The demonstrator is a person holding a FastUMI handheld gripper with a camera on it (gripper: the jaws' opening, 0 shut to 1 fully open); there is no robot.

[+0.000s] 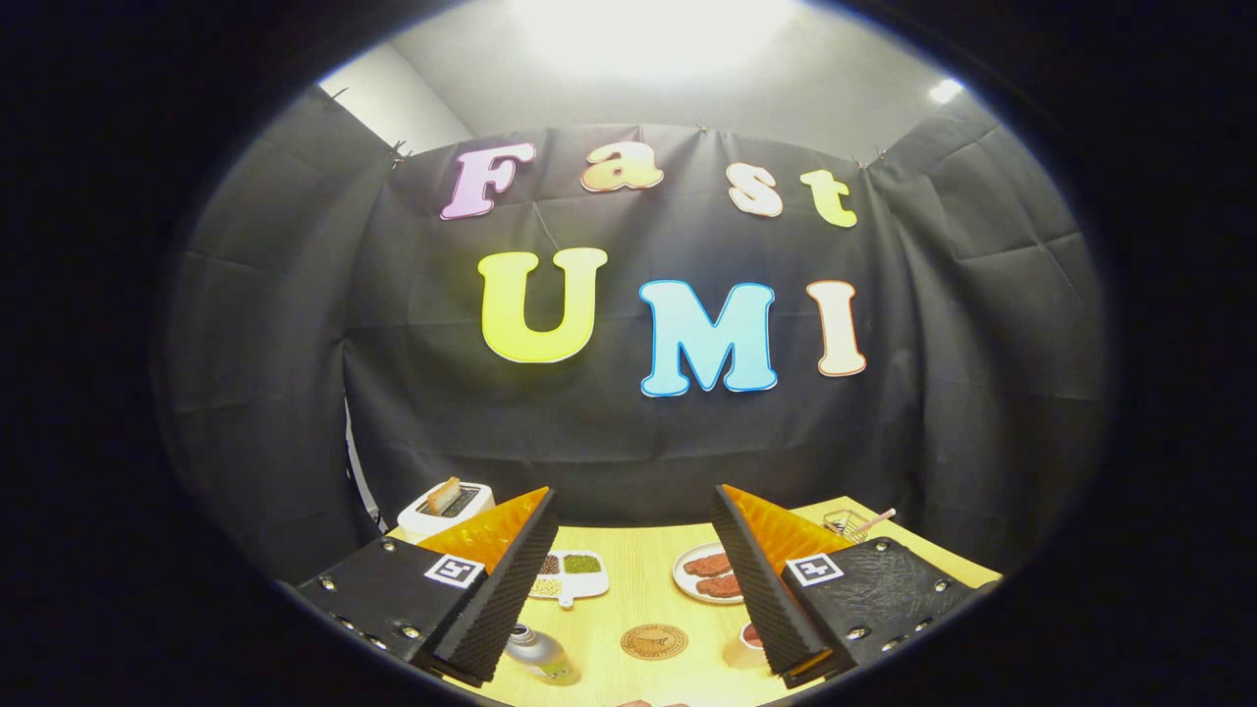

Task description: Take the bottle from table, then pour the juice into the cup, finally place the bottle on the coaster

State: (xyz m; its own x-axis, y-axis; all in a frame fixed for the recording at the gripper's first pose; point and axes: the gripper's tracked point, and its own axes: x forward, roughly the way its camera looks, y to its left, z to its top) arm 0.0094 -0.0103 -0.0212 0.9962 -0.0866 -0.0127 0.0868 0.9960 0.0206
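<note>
Wood table [638,589] — bottle [540,653], coaster [654,641] btwn spread hand-held gripper [633,511] fingers

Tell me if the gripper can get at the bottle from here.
Probably yes. The gripper is open, its fingers spread wide, and the bottle stands on the table just inside the left finger, nothing blocking it; the coaster lies apart.

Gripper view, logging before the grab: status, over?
Gripper open, nothing held. Silver metal bottle upright by left finger. Round brown coaster bare, between the fingers; cup by right finger. Path unobstructed.
</note>
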